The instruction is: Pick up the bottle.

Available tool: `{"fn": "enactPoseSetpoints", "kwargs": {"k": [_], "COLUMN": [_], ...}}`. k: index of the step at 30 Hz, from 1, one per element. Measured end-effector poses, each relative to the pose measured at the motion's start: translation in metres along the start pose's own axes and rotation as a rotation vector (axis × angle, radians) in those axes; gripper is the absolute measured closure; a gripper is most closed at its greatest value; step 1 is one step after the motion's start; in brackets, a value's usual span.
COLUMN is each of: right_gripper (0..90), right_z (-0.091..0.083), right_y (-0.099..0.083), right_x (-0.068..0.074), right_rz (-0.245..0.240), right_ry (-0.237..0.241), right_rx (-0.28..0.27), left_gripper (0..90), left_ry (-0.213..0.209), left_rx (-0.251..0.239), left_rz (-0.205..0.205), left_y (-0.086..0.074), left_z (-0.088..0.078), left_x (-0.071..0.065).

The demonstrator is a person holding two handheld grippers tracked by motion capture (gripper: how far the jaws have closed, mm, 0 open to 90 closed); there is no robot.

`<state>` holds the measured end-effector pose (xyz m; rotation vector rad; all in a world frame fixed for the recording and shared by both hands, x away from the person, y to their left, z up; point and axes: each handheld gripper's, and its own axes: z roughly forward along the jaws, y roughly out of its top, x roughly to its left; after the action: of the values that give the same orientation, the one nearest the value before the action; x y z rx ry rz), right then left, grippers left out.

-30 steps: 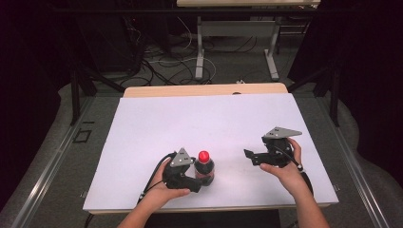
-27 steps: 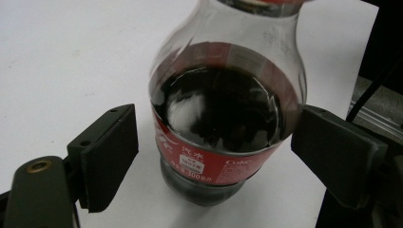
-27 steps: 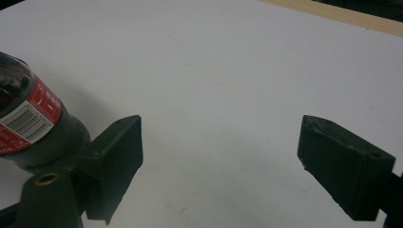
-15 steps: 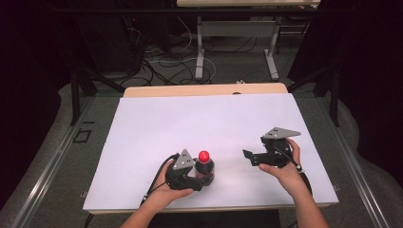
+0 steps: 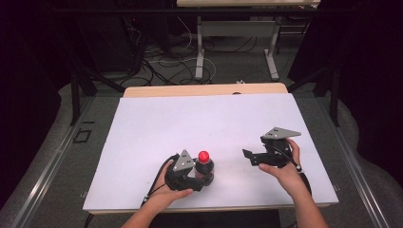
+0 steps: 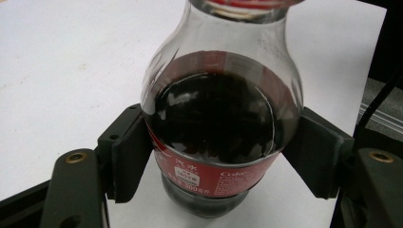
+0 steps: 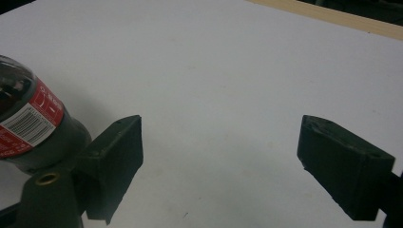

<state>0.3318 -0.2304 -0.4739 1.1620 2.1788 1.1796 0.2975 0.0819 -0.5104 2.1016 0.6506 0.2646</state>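
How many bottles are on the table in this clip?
1. A single cola bottle with a red cap stands near the front edge of the white table, clamped between the jaws of the left gripper. The right gripper is open, holding nothing.

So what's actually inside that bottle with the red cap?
The bottle, clamped in the left tool, holds dark liquid up to its shoulder, with clear glass above. The red label covers the lower part.
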Motion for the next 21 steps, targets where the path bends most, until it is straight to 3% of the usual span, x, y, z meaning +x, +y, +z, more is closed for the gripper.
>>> {"fn": "enactPoseSetpoints", "kwargs": {"k": [5,8,12,14,16,17,20,21], "right_gripper": [16.4,18.4,23.1,23.2,23.6,24.1,28.0,28.5], "right_z": [-0.002,-0.005,-0.012,-0.016,-0.017,-0.017,-0.017,-0.015], "right_y": [0.003,0.005,0.014,0.023,0.027,0.031,0.041,0.048], "right_x": [0.004,0.005,0.011,0.020,0.024,0.028,0.042,0.051], "right_rz": [-0.006,-0.001,0.001,-0.023,-0.036,-0.046,-0.076,-0.094], "right_ry": [0.010,0.036,0.080,0.118,0.128,0.143,0.173,0.204], "right_rx": [-0.015,-0.025,-0.065,-0.099,-0.109,-0.114,-0.120,-0.122], "left_gripper": [29.5,29.6,29.6,29.6,29.6,29.6,29.6,29.6], "left_ry": [0.022,0.024,0.051,0.059,0.050,0.071,0.073,0.077], "left_rx": [-0.037,-0.010,-0.012,-0.012,0.002,-0.006,-0.012,-0.011], "left_rz": [-0.011,-0.025,-0.038,-0.046,-0.047,-0.046,-0.054,-0.056], "left_y": [0.005,0.008,0.007,0.007,0.008,0.008,0.008,0.008], "left_z": [-0.006,-0.011,-0.012,-0.013,-0.015,-0.015,-0.016,-0.016], "left_x": [-0.001,0.000,0.001,0.002,0.004,0.004,0.005,0.005]}}
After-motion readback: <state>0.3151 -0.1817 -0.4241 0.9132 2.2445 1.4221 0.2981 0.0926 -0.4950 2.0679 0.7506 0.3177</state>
